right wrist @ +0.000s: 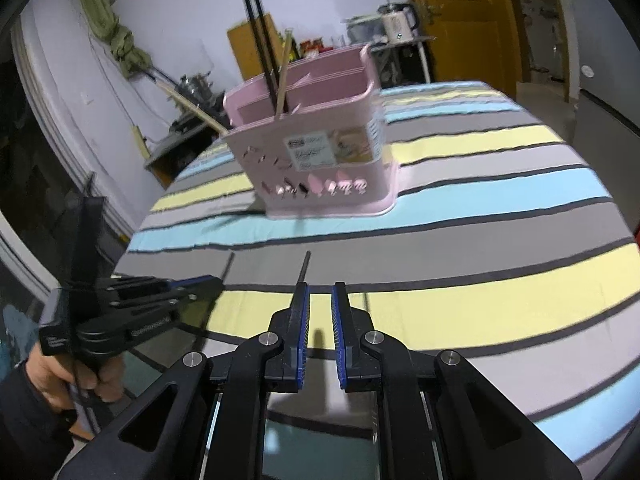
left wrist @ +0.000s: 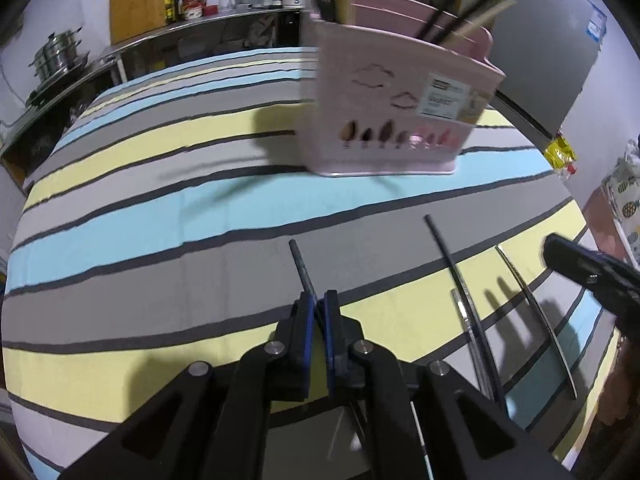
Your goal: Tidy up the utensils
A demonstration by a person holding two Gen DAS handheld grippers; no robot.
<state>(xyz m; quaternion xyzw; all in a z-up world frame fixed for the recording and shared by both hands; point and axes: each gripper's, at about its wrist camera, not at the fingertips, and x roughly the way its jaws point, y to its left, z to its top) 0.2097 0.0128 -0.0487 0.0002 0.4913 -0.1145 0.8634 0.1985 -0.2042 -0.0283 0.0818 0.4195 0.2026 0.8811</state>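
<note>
A pink utensil holder (left wrist: 394, 116) stands on the striped tablecloth, with black and wooden chopsticks standing in it; it also shows in the right wrist view (right wrist: 320, 148). My left gripper (left wrist: 319, 305) is shut on a black chopstick (left wrist: 302, 266), held above the cloth. More black chopsticks (left wrist: 460, 280) and a metal utensil (left wrist: 536, 320) lie on the cloth to its right. My right gripper (right wrist: 320, 300) is open and empty above the cloth; a black chopstick (right wrist: 305, 266) lies just ahead of its left finger. The left gripper (right wrist: 160, 304) shows at the left of the right wrist view.
The striped tablecloth (left wrist: 160, 216) covers a round table. A steel counter (left wrist: 168, 36) with pots, bottles and a cutting board stands behind. A grey fridge (left wrist: 548, 64) is at the back right. A yellow door (right wrist: 472, 20) is behind the table in the right wrist view.
</note>
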